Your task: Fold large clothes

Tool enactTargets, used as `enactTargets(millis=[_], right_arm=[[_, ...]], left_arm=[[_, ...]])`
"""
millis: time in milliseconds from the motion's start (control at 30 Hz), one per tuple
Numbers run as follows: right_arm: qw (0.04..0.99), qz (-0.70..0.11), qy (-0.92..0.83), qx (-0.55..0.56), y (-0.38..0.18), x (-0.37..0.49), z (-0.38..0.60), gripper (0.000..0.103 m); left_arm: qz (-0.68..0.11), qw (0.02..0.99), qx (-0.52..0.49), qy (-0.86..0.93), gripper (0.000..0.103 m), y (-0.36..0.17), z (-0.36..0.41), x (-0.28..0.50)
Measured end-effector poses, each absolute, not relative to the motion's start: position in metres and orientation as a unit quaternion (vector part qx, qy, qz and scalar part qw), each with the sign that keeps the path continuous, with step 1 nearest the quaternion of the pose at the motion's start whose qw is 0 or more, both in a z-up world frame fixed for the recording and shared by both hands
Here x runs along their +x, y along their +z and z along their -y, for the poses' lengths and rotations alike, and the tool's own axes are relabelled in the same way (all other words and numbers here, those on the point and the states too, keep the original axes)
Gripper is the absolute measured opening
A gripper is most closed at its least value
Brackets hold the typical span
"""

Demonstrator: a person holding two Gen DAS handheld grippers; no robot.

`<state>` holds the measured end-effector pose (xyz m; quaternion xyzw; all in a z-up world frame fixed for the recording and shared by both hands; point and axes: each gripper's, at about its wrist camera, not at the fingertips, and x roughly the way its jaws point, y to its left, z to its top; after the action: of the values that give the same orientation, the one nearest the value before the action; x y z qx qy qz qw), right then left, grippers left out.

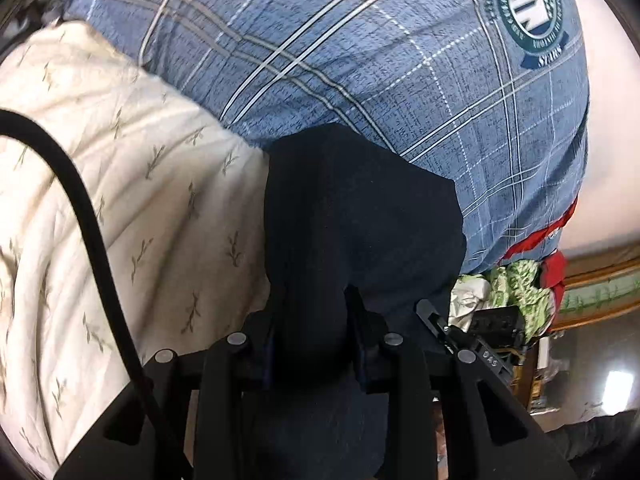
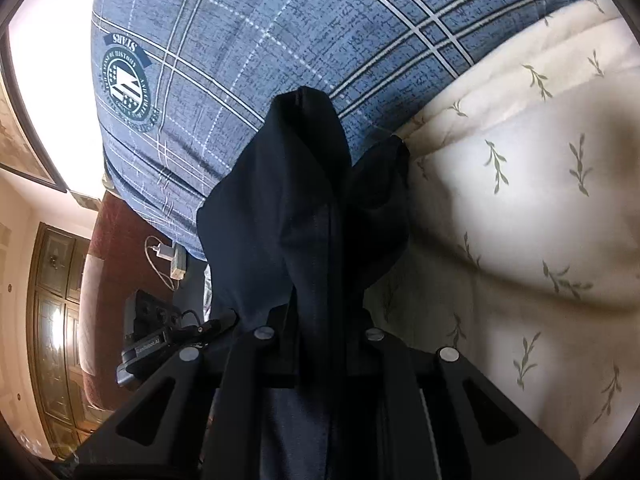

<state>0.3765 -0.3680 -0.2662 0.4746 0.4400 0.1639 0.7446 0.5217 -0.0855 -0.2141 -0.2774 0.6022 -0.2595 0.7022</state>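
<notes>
Bed with blue plaid cover (image 1: 340, 72) and cream quilt (image 1: 120, 184), dark garment (image 1: 360, 216) bunched upward between both tongs, left tongs (image 1: 316, 344) pinching it, right tongs (image 2: 324, 340) pinching it too.

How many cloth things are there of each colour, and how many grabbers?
Dark navy garment: 1
Blue checked cover: 1
Cream leafy quilt: 1
Grabbers: 2, the left gripper and the right gripper
Total: 5
</notes>
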Motion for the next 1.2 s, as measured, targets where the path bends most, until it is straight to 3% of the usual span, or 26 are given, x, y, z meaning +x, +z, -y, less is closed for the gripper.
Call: enactTargets(millis=[100,167,233,267,333,367,700,800,833,900,967,1100,1200], right_arm=[[0.754,-0.445,0.153,0.458,-0.27,0.378,0.366,0.017],[0.754,-0.457,0.135,0.453,-0.274,0.378,0.366,0.032],[0.749,-0.459,0.127,0.46,-0.272,0.372,0.371,0.04],[0.75,-0.455,0.129,0.462,-0.268,0.366,0.373,0.05],[0.756,-0.452,0.13,0.455,-0.259,0.354,0.373,0.062],[0.758,-0.453,0.134,0.451,-0.255,0.346,0.372,0.062],[0.789,-0.484,0.1,0.364,-0.24,0.252,0.336,0.062],[0.799,-0.474,0.106,0.354,-0.232,0.235,0.33,0.047],[0.801,-0.477,0.114,0.344,-0.229,0.233,0.324,0.038],[0.808,-0.483,0.103,0.322,-0.225,0.232,0.318,0.031],[0.809,-0.487,0.094,0.315,-0.224,0.235,0.317,0.017],[0.824,-0.474,0.079,0.301,-0.208,0.232,0.323,0.014],[0.799,-0.534,0.032,0.275,-0.25,0.246,0.318,0.015]], left_arm=[[-0.604,0.72,-0.255,-0.229,0.044,-0.226,0.086,0.521],[-0.605,0.726,-0.247,-0.214,0.057,-0.233,0.082,0.52],[-0.606,0.724,-0.253,-0.21,0.066,-0.235,0.075,0.517],[-0.61,0.721,-0.254,-0.209,0.075,-0.233,0.072,0.512],[-0.61,0.719,-0.253,-0.216,0.079,-0.229,0.068,0.5],[-0.61,0.721,-0.246,-0.218,0.079,-0.226,0.064,0.491],[-0.605,0.737,-0.194,-0.232,0.081,-0.215,0.044,0.364],[-0.599,0.746,-0.185,-0.224,0.074,-0.222,0.045,0.341],[-0.598,0.751,-0.168,-0.225,0.063,-0.225,0.05,0.336],[-0.584,0.77,-0.134,-0.22,0.06,-0.223,0.061,0.328],[-0.58,0.772,-0.13,-0.226,0.056,-0.219,0.064,0.323],[-0.584,0.762,-0.147,-0.238,0.059,-0.219,0.058,0.326],[-0.597,0.751,-0.151,-0.24,0.067,-0.227,0.065,0.328]])
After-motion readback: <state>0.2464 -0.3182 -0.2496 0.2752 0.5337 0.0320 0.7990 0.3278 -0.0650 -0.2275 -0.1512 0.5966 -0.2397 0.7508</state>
